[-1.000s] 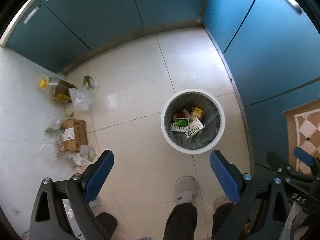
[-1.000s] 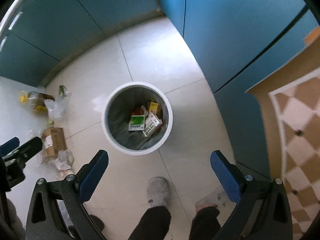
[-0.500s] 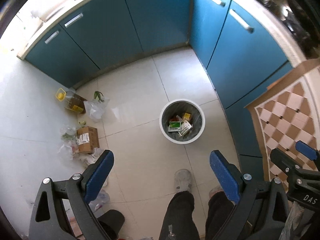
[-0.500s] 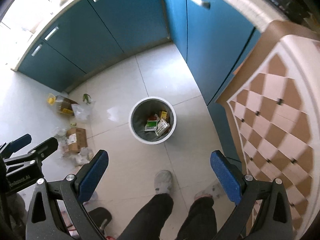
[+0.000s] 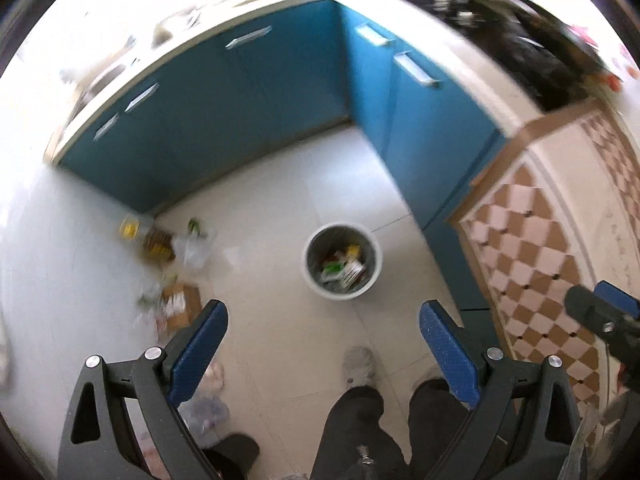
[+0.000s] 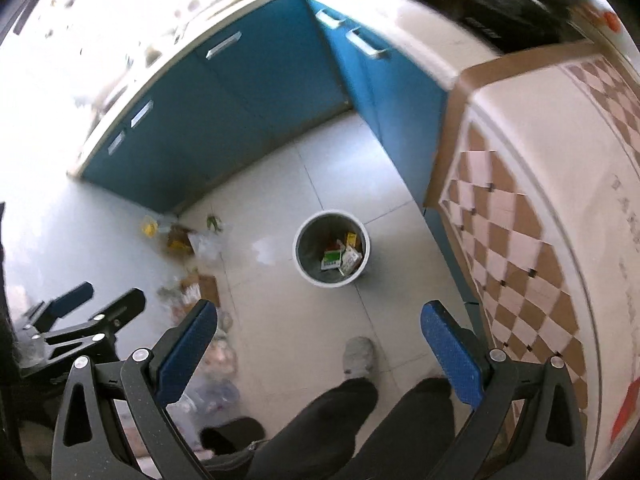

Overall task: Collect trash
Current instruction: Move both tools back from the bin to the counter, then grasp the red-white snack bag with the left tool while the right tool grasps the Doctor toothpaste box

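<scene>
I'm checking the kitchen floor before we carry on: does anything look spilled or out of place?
Yes. Litter lies on the tiles left of the trash bin: a tipped-over oil bottle, a clear plastic bag, a cardboard box and crumpled wrappers. Both grippers, left and right, are open and empty.
</scene>
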A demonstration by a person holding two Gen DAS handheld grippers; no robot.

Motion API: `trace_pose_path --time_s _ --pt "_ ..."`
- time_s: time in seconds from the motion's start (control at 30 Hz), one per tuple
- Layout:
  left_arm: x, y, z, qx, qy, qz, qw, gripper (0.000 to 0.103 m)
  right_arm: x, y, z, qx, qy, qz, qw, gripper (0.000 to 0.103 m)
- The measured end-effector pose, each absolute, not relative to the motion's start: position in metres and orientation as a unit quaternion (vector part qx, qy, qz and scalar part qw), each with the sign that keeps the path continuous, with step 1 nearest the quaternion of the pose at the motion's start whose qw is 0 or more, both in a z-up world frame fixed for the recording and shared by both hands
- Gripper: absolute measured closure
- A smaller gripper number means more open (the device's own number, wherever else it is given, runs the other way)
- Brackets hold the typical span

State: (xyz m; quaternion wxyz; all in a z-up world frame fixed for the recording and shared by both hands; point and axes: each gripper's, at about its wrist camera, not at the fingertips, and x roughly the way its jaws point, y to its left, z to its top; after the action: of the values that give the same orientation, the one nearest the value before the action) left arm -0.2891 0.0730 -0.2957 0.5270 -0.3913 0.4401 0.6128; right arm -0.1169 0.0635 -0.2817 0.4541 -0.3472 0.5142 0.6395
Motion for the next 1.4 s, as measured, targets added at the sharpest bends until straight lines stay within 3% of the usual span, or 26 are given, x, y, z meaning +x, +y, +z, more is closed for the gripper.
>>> trace_pose_path --time_s 0.23,0.47,0.67,0.83,0.87,0.9,0.93,1.03,1.2,1.4 --pt "-0.112 0.094 -0.288 -0.314 0.491 0.499 0.641 0.005 0.04 0.033 -0.245 -0.237 0.558 0.573 0.552 0.0" --pt "0.068 0.064 -0.312 -0.268 0.545 0.351 0.712 0.005 0.25 -0.096 -0.242 -0.091 0.614 0.394 0.678 0.004" --pt "0.161 0.038 -0.35 -0.261 0.596 0.27 0.709 0.005 0.363 -0.204 -0.288 -0.003 0.662 0.262 0.702 0.007" --pt "0.189 0.035 -0.378 -0.274 0.619 0.251 0.692 0.006 0.385 -0.209 -0.333 0.002 0.685 0.256 0.682 0.009" --pt "0.191 0.036 -0.382 -0.279 0.621 0.252 0.688 0.006 0.388 -0.205 -0.342 -0.003 0.688 0.26 0.677 0.013" --pt "0.191 0.037 -0.384 -0.284 0.621 0.251 0.686 0.006 0.388 -0.199 -0.351 -0.01 0.691 0.266 0.672 0.029" --pt "0.191 0.039 -0.387 -0.29 0.621 0.251 0.684 0.006 0.387 -0.194 -0.358 -0.017 0.693 0.271 0.668 0.052" --pt "0.192 0.045 -0.394 -0.315 0.615 0.248 0.679 0.006 0.386 -0.186 -0.367 -0.036 0.671 0.282 0.685 0.074" --pt "0.207 0.047 -0.408 -0.368 0.592 0.214 0.684 0.006 0.404 -0.21 -0.385 0.05 0.696 0.29 0.655 0.087" --pt "0.255 0.024 -0.413 -0.312 0.594 0.191 0.717 0.006 0.403 -0.205 -0.39 0.04 0.7 0.316 0.639 0.087"
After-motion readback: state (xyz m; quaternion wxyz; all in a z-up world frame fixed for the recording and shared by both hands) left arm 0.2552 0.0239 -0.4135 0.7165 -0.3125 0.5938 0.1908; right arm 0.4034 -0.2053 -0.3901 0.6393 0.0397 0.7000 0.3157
